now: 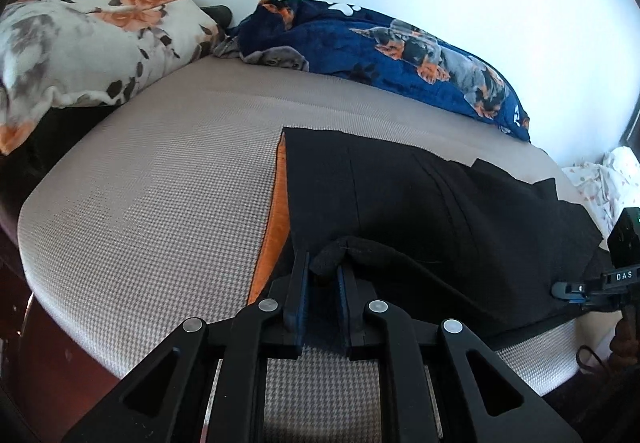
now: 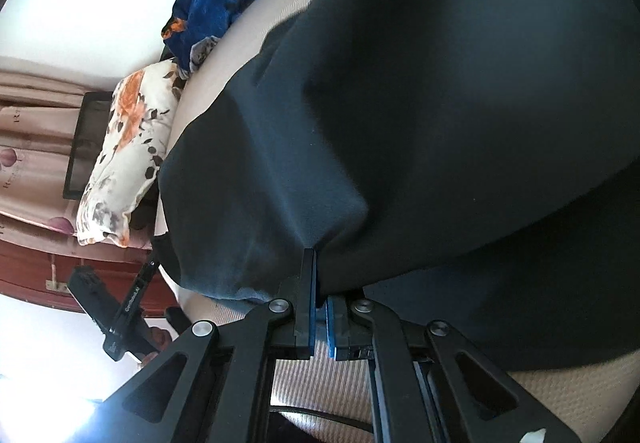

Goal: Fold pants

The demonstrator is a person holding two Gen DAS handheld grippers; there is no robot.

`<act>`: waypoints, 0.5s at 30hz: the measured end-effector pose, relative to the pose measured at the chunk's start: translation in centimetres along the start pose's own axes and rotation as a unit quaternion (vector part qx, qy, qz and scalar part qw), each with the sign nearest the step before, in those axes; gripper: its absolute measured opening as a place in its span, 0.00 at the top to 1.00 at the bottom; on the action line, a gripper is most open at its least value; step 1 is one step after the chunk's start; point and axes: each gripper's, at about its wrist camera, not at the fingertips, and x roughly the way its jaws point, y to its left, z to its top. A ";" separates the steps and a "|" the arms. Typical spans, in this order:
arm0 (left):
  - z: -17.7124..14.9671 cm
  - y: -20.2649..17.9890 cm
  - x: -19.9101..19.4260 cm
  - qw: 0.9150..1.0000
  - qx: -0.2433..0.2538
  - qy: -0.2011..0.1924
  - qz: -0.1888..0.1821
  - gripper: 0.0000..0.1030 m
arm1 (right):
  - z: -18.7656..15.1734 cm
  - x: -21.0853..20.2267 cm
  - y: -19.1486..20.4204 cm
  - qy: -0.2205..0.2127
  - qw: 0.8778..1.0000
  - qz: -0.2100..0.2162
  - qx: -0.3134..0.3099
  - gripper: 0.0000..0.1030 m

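- Both grippers' fingers are pinching the black pants point(image 1: 420, 203): left gripper point(image 1: 324, 267), right gripper point(image 2: 318, 271).
- We're lifting cloth over the mattress point(image 1: 160, 203), probably to fold it.

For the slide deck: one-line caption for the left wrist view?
Left gripper pinches a fold of black pants on a beige bed; floral pillow and blue dog-print blanket behind.

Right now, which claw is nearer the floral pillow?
Left. The left claw grips the black pants on the side towards the floral pillow; the right claw holds them farther away.
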 end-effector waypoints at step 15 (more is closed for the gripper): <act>0.6 -0.4 -5.7 0.989 0.019 -0.095 0.108 0.79 | -0.4 0.4 0.3 -0.008 1.000 -0.006 -0.009 0.96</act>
